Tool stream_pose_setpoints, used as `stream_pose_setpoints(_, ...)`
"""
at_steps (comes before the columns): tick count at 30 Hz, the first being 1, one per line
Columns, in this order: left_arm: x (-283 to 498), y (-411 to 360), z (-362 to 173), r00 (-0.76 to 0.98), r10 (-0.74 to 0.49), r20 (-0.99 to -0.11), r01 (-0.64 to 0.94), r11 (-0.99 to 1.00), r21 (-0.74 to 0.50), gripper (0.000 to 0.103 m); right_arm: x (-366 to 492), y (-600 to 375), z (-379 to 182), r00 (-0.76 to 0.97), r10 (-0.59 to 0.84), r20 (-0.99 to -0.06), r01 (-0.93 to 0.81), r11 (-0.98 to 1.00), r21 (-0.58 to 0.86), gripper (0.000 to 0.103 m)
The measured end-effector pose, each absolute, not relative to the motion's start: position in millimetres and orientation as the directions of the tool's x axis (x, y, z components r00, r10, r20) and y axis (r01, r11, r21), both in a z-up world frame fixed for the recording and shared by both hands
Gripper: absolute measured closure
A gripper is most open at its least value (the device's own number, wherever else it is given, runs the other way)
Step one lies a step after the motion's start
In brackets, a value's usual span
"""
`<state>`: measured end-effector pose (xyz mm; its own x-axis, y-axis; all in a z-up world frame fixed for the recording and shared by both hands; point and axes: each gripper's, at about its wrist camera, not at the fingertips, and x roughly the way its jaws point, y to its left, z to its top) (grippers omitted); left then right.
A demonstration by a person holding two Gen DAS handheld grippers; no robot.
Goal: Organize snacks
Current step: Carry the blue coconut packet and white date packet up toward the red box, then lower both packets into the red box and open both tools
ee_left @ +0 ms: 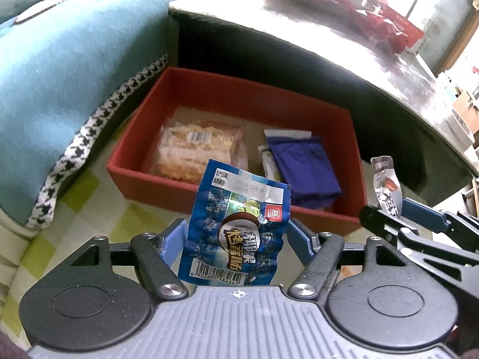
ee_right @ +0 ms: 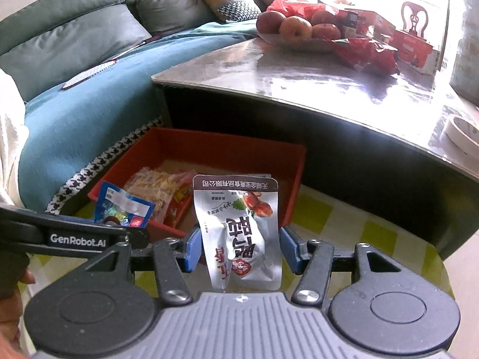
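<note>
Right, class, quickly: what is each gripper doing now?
Left gripper: shut on the blue foil sausage packet.
Right gripper: shut on the silver foil snack pouch.

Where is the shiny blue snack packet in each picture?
Left wrist view: the shiny blue snack packet stands bottom centre, between the left hand-held gripper fingers.
Right wrist view: it shows at lower left, above the black gripper bar.
Shared landmark: the red cardboard box behind it.
</note>
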<state>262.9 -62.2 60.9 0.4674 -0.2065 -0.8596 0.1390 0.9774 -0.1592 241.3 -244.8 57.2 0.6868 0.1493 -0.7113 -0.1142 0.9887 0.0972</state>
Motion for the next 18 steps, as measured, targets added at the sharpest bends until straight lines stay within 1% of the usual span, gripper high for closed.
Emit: stream_pose_setpoints(18, 300.5, -63.0, 69.8, 0.514, -0.167, -0.842, 0.108, 0.986, -0.129, 0.025, 276.2, -242.2, 53.2, 0.690, 0.151, -0.708, -0.117, 0.988, 0.096, 0.046)
